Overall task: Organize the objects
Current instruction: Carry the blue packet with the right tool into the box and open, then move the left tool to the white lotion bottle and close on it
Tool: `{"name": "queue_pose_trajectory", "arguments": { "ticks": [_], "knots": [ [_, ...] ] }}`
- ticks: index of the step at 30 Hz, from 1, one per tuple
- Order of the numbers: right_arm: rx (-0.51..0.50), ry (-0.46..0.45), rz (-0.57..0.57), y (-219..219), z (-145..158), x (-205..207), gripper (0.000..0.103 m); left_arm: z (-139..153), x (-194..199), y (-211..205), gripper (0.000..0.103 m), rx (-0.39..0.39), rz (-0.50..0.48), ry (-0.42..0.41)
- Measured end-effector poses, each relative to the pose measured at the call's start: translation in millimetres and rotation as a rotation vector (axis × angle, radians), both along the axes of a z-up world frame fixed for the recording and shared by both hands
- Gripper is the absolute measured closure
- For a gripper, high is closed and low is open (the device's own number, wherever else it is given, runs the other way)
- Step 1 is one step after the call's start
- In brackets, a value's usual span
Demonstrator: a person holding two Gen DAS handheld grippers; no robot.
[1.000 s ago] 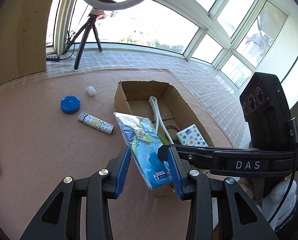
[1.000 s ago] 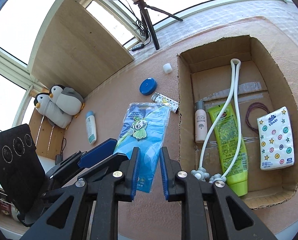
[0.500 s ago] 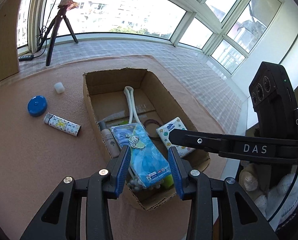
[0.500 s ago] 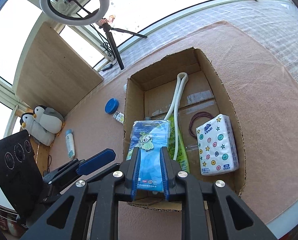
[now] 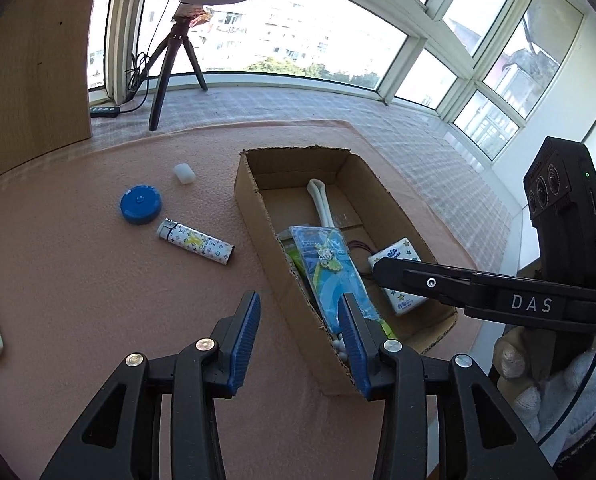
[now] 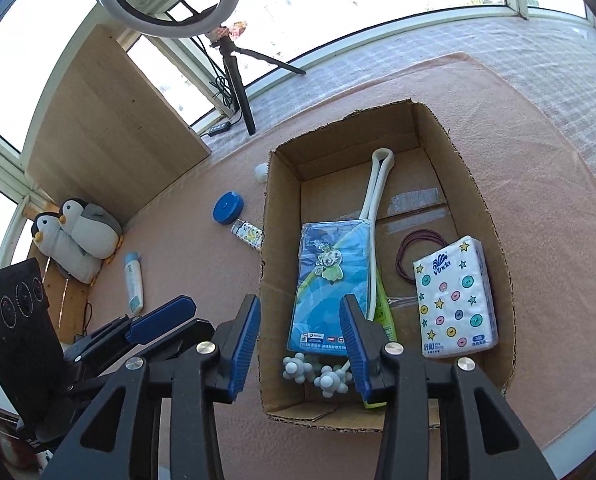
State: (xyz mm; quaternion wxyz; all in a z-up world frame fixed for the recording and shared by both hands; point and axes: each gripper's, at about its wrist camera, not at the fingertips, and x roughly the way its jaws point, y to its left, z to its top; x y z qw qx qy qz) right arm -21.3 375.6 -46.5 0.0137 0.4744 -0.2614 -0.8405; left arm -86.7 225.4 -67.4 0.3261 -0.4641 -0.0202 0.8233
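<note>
Pink foam tabletop point(image 6: 517, 128), open brown cardboard box point(image 6: 485, 208) with flat blue plastic packet point(image 6: 329, 280) lying inside, both right hand-held gripper point(image 6: 299, 344) and left hand-held gripper point(image 5: 299, 340) wide open, empty; drop looks done, next probably the patterned lighter point(image 5: 196, 242) left of box.

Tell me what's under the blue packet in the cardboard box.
The blue packet lies on a green tube and beside a white looped cord. Whatever else sits beneath it in the cardboard box is covered.

You have one box point(image 6: 473, 184), two penguins point(image 6: 78, 236), one blue lid point(image 6: 228, 208), one lighter point(image 5: 196, 242), one tissue pack point(image 6: 453, 300), two tools.
</note>
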Motion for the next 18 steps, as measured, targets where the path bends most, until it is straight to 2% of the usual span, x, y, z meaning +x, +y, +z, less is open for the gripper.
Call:
{"name": "queue_pose_trajectory", "arguments": {
  "ticks": [7, 12, 18],
  "knots": [
    [0.026, 0.009, 0.052, -34.8, 4.1, -15.7, 0.058, 4.3, -4.1, -49.9, 0.054, -0.024, 0.088, 0.007],
    [0.032, 0.016, 0.095, -65.4, 4.4, -30.1, 0.048, 1.9, -8.1, -91.9, 0.052, -0.035, 0.166, -0.004],
    [0.053, 0.012, 0.146, -101.0, 2.7, -46.2, 0.048, -7.4, -16.0, -143.8, 0.05, -0.048, 0.263, -0.032]
  ]
}}
